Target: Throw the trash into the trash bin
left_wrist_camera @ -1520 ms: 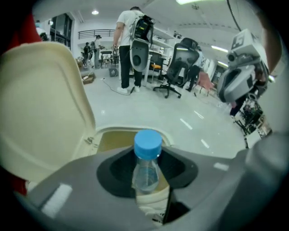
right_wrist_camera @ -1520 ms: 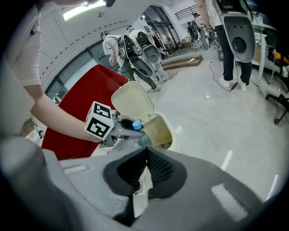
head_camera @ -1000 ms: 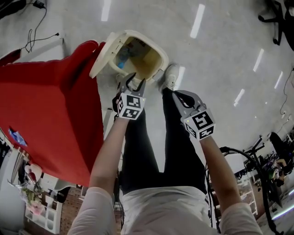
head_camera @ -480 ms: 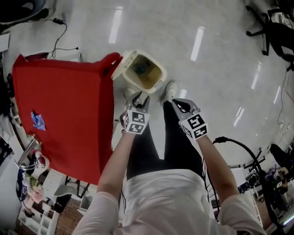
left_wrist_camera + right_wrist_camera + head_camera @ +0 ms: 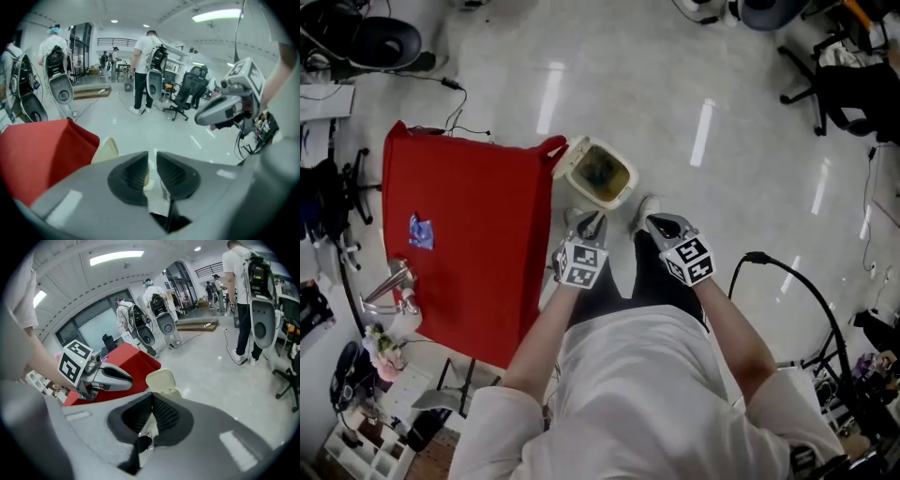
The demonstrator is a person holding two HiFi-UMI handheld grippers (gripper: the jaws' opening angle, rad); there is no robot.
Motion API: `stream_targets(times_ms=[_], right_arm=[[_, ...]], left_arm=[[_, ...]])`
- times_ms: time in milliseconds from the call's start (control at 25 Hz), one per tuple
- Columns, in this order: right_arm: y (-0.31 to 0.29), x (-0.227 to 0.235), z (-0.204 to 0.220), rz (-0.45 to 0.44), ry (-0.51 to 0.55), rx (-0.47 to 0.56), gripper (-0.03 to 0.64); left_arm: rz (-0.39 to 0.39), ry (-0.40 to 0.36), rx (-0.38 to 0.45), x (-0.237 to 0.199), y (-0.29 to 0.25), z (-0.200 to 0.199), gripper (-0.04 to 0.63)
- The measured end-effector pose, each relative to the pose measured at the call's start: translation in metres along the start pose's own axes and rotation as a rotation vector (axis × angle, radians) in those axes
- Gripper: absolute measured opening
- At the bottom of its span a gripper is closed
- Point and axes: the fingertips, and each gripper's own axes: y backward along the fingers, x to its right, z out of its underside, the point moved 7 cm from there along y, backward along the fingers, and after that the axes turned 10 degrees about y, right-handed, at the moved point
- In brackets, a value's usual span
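Observation:
The cream trash bin (image 5: 600, 173) stands on the floor with its lid up, beside the corner of the red table (image 5: 478, 262); something dark lies inside it. A blue wrapper (image 5: 420, 232) lies on the red cloth at the far left. Both grippers hang high above the bin, over the person's legs. My left gripper (image 5: 591, 222) has its jaws closing to a narrow gap with nothing between them (image 5: 152, 159). Just to its right, my right gripper (image 5: 655, 223) is shut and empty (image 5: 151, 399). The bin's lid (image 5: 107, 150) (image 5: 161, 379) shows past both jaws.
A metal fixture (image 5: 389, 286) and flowers (image 5: 380, 347) sit at the table's near-left edge. Office chairs (image 5: 839, 84) stand at the far right, and a black cable (image 5: 806, 300) loops on the floor. Several people with backpack rigs (image 5: 147, 70) stand across the room.
Both grippers have lifted well up from the bin's mouth, and the bin now looks smaller and farther below. The left jaws have narrowed from wide open.

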Motion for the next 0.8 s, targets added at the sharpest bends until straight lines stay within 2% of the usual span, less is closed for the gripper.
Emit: stream_targets(times_ms=[160,240,400,800], right_arm=[[0.026,-0.014,-0.024,0.005,-0.02,0.042,0.0],[0.035,-0.019,-0.033,-0.001,-0.002,0.045,0.0],[0.049,-0.029,-0.045,-0.009,0.047,0.049,0.0],[0.054,-0.048,-0.069,-0.037,0.104,0.059,0.0]], left_arm=[[0.018,0.009,0.027,0.016,0.045,-0.013,0.033],[0.036,0.017,0.046,0.023,0.067,-0.022,0.008],[0.064,0.035,0.061,0.032,0.101,-0.029,0.006],[0.058,0.065,0.108,0.019,0.128,-0.045,0.006]])
